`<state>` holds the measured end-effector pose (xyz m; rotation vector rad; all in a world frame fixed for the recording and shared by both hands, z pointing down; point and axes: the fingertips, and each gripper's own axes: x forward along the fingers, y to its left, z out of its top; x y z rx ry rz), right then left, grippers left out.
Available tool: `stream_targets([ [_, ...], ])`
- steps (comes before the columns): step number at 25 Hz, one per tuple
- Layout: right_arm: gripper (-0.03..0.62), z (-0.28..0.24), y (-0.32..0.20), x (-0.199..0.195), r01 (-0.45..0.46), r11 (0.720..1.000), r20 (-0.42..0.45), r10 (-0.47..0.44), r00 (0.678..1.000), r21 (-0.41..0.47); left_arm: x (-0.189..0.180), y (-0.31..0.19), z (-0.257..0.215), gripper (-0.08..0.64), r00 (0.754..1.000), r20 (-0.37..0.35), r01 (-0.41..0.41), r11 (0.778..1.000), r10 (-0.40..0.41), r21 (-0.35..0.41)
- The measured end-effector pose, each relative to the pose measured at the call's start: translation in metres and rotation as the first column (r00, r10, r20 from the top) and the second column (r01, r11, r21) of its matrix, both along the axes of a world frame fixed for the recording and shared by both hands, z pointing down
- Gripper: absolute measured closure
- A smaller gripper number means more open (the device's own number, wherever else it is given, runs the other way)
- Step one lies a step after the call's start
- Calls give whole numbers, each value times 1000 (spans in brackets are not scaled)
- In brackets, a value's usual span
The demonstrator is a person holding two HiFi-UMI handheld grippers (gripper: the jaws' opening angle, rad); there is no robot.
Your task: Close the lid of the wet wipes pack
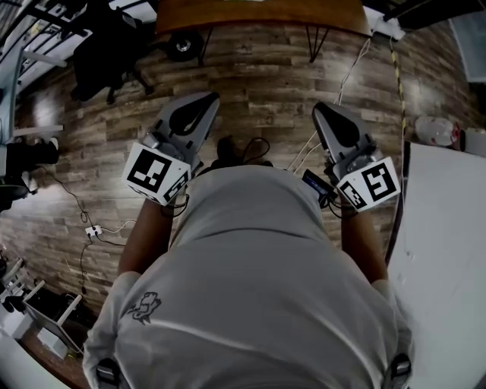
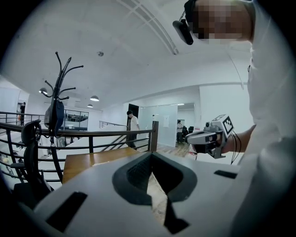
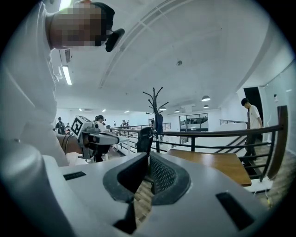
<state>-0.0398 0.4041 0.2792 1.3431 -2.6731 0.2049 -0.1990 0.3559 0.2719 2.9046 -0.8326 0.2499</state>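
No wet wipes pack shows in any view. In the head view, my left gripper [image 1: 205, 100] and right gripper [image 1: 322, 109] are held out in front of the person's body, above a wood-plank floor [image 1: 266, 83]. Both point forward, side by side, about a shoulder's width apart. The left gripper [image 2: 151, 155] has its jaws together at the tips with nothing between them. The right gripper [image 3: 148, 155] stands the same way, shut and empty. Each gripper view shows the other gripper off to the side: the right gripper [image 2: 206, 138] and the left gripper [image 3: 95, 137].
A brown wooden table [image 1: 258, 14] stands ahead by a railing [image 2: 106, 134]. A white table [image 1: 448, 251] lies at the right, with a pale rounded thing [image 1: 434, 131] beyond its far end. At the left are an office chair [image 1: 106, 53], a coat stand [image 2: 58, 102] and floor cables [image 1: 91, 228]. People stand far off.
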Motion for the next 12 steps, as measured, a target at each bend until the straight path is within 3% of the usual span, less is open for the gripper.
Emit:
stream_targets([
  [12, 552, 4, 42, 52, 55, 998, 18, -55, 998, 5, 51, 49, -2, 548, 998, -1, 60, 998, -60, 1],
])
